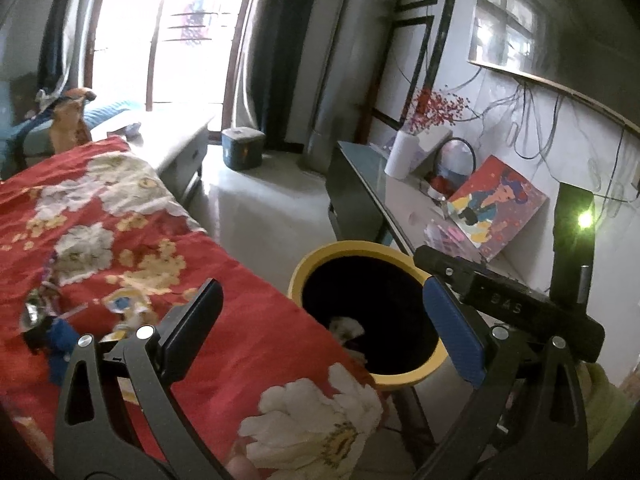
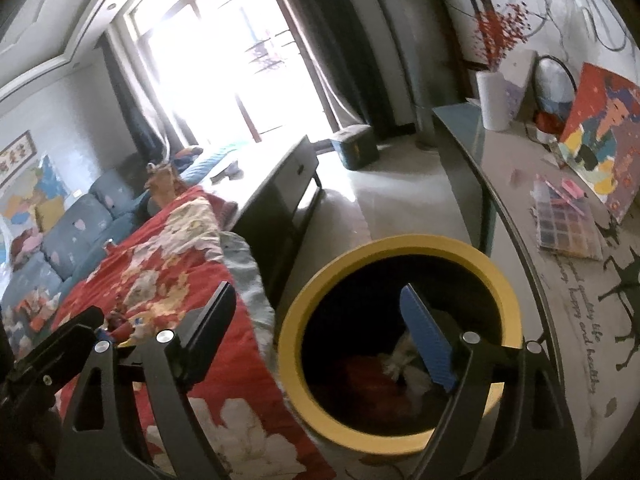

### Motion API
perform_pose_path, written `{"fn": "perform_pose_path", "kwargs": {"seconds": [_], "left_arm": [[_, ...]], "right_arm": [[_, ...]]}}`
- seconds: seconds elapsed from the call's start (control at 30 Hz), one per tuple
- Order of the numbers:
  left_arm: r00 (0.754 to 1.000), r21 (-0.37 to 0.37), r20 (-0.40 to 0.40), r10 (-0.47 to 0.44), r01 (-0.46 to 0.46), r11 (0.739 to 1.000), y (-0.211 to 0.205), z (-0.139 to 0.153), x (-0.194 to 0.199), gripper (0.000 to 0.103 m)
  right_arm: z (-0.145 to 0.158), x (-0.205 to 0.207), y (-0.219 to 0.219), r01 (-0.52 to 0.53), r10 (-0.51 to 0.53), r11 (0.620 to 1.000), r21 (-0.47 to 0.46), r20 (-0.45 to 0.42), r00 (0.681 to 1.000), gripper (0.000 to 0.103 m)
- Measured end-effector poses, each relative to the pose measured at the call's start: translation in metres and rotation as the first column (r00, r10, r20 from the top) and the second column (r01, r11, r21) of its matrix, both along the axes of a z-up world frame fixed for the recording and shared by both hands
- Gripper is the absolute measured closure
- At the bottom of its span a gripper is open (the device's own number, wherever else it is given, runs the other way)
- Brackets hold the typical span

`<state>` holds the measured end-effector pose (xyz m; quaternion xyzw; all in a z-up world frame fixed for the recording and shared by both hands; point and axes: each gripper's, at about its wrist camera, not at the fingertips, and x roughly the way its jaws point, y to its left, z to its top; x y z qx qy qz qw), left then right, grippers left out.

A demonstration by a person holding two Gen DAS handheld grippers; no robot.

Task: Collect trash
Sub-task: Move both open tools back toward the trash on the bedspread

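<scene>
The right gripper is standing with jaws spread wide and nothing between them, hanging over the mouth of the yellow-rimmed bin. The left gripper is likewise gaping empty, at the bin's near side. Crumpled white trash is lying at the bottom of the bin, beside something red. In the left wrist view, raised letters on the right gripper's body are reading roughly "BAS"; the rest is too blurred. Only the right wrist view is showing script on the table mat right of the bin, partly legible as "quality life … happy and healthy", and a paint palette beyond it. A red floral quilt is lying left of the bin, touching its rim. Small scraps are resting on the quilt. A painted canvas is leaning on the wall behind the bin, near a white vase.
</scene>
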<state>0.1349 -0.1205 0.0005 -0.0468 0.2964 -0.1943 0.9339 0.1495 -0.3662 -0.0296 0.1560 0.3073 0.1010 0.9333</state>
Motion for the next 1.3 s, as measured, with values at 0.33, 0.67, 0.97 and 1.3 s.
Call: {"fn": "perform_pose_path", "kwargs": {"seconds": [0.33,0.67,0.97,1.3], "left_arm": [[0.995,0.034,0.065,0.076,-0.079,0.996,0.033,0.012,-0.018,0.011],[0.984,0.020,0.081,0.162,-0.164,0.986,0.069,0.015,-0.029,0.011],[0.966,0.003,0.082,0.245,-0.246,0.969,0.103,0.016,-0.037,0.011],[0.938,-0.044,0.059,0.341,-0.339,0.940,0.147,0.014,-0.040,0.011]], "right_arm": [[0.013,-0.008,0.034,-0.075,0.075,0.997,-0.013,0.032,0.997,0.019],[0.021,-0.015,0.065,-0.142,0.144,0.989,-0.034,0.056,0.988,0.019],[0.022,-0.022,0.100,-0.214,0.217,0.975,-0.054,0.055,0.975,0.019],[0.019,-0.028,0.137,-0.293,0.296,0.953,-0.075,0.036,0.955,0.019]]}}
